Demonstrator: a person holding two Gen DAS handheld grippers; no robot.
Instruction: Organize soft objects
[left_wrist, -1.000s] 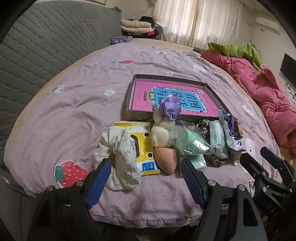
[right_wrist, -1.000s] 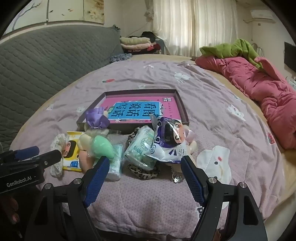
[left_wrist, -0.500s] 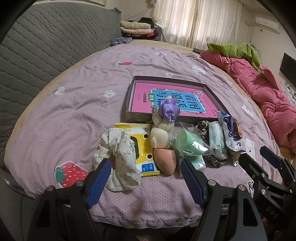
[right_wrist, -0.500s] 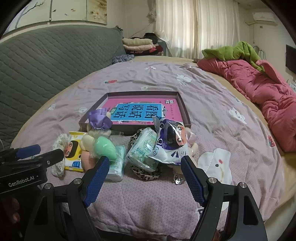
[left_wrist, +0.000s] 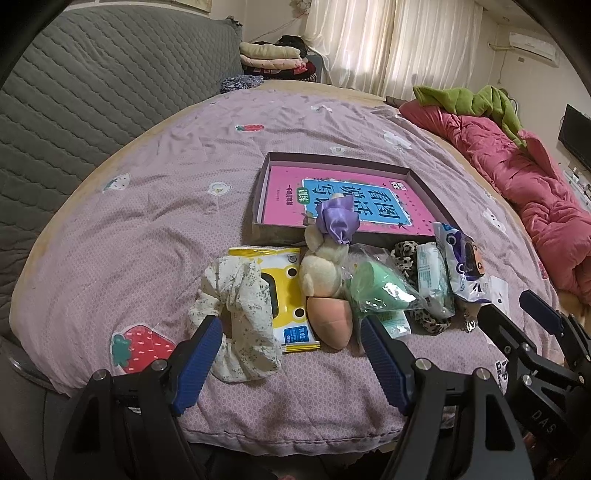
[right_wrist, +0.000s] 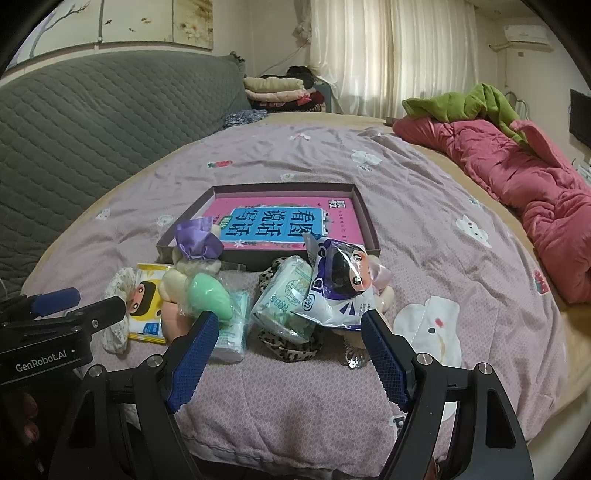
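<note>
A pile of soft things lies on the bed in front of a shallow box (left_wrist: 258, 206) (right_wrist: 365, 218) holding a pink book. In the pile are a floral scrunchie (left_wrist: 236, 302), a yellow wipes pack (left_wrist: 288, 295), a cream plush toy with a purple bow (left_wrist: 325, 266), a peach sponge (left_wrist: 328, 321), a bagged green sponge (left_wrist: 376, 291) (right_wrist: 208, 295), a leopard scrunchie (right_wrist: 288, 347), a tissue pack (right_wrist: 284, 302) and a blue-white cartoon pouch (right_wrist: 336, 291). My left gripper (left_wrist: 291, 354) is open just short of the scrunchie and sponge. My right gripper (right_wrist: 286, 350) is open just short of the tissue pack.
The pile sits on a purple bedsheet (left_wrist: 166, 206) near the bed's front edge. A grey padded headboard (left_wrist: 74, 92) is at left. A pink quilt (right_wrist: 535, 177) with a green garment lies at right. Folded clothes (right_wrist: 280, 88) are stacked at the back.
Both grippers have eased slightly forward toward the pile. Nothing on the bed has moved, and both stay open.
</note>
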